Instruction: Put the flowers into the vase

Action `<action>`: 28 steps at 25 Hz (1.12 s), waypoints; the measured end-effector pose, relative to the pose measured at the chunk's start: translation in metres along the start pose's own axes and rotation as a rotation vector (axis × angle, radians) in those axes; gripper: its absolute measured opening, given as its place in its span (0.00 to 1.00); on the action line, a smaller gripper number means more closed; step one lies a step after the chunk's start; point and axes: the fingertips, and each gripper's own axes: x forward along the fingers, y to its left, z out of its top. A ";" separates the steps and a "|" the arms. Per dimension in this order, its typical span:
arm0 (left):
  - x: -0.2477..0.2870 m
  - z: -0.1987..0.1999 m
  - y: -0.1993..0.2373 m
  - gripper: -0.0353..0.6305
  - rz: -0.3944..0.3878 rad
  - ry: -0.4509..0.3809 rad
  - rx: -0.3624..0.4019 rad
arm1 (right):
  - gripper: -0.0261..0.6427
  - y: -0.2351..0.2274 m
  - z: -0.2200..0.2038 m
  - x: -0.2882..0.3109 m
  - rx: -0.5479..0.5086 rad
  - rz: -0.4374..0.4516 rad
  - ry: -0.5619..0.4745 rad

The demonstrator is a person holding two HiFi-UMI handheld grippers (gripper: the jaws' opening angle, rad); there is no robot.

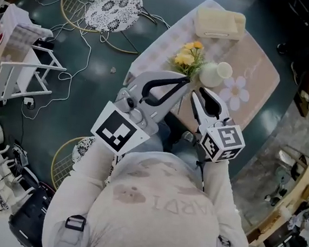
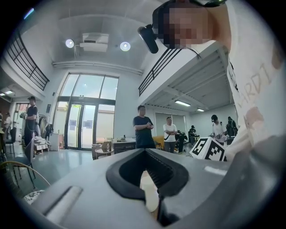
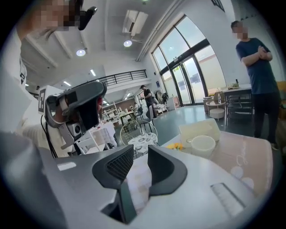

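flowers [image 1: 187, 55]: yellow heads with green leaves, lying on the table near its left edge, upper middle of the head view; not in the vase.
vase [image 1: 216, 73]: white, mouth open and empty, standing on the table just right of the flowers.
table [image 1: 260, 65]: pale pink cloth with a daisy print, running from the centre to the upper right of the head view.
box [image 1: 218, 23]: cream, at the table's far end, above the vase and apart from it.
left gripper [image 2: 145, 152]: jaw tips together, nothing between them; in the head view it sits at frame centre with its tip just below the flowers, and whether it touches them cannot be told.
right gripper [image 3: 140, 150]: jaws apart and empty, only tablecloth showing through the gap; in the head view it is right of the left gripper, its tips below the vase and clear of it.
chair [image 1: 114, 8]: wire frame with a lace-pattern seat, upper left of the head view, beside the table.
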 end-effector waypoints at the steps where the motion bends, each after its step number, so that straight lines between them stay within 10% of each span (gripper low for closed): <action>1: 0.002 -0.005 0.006 0.05 -0.010 0.009 -0.004 | 0.23 -0.004 -0.007 0.007 0.011 -0.011 0.022; 28: 0.024 -0.154 0.040 0.05 -0.089 0.180 -0.183 | 0.24 -0.071 -0.174 0.116 0.384 -0.079 0.425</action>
